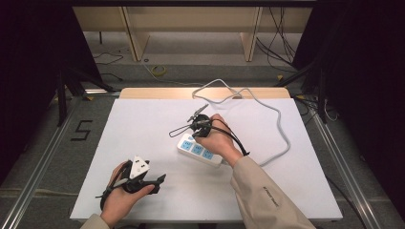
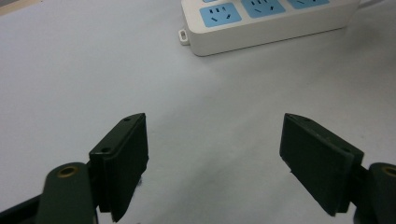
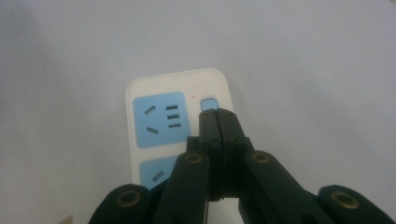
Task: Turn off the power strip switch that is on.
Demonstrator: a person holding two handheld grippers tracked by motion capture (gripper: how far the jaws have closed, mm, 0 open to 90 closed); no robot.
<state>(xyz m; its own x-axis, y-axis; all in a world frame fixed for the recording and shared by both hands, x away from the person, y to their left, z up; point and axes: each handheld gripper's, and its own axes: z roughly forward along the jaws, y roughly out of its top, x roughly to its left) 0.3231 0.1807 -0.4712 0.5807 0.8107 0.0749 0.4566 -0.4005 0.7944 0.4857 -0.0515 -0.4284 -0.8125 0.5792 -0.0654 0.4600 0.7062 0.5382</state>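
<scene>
A white power strip (image 1: 199, 150) with blue socket faces lies near the middle of the white table, its grey cable (image 1: 282, 129) looping off to the back. In the right gripper view the strip (image 3: 154, 121) shows a blue socket and a small blue switch button (image 3: 208, 103). My right gripper (image 3: 217, 112) is shut, with nothing between its jaws, and its tips hover right at that button; touching or not, I cannot tell. My right gripper (image 1: 191, 137) is over the strip's far end. My left gripper (image 2: 215, 149) stands open above bare table, the strip (image 2: 261, 21) well ahead of it.
The white table top (image 1: 143, 138) has free room to the left and front of the strip. Wooden furniture legs (image 1: 133, 36) and loose cables lie on the floor beyond the table. Dark curtains flank both sides.
</scene>
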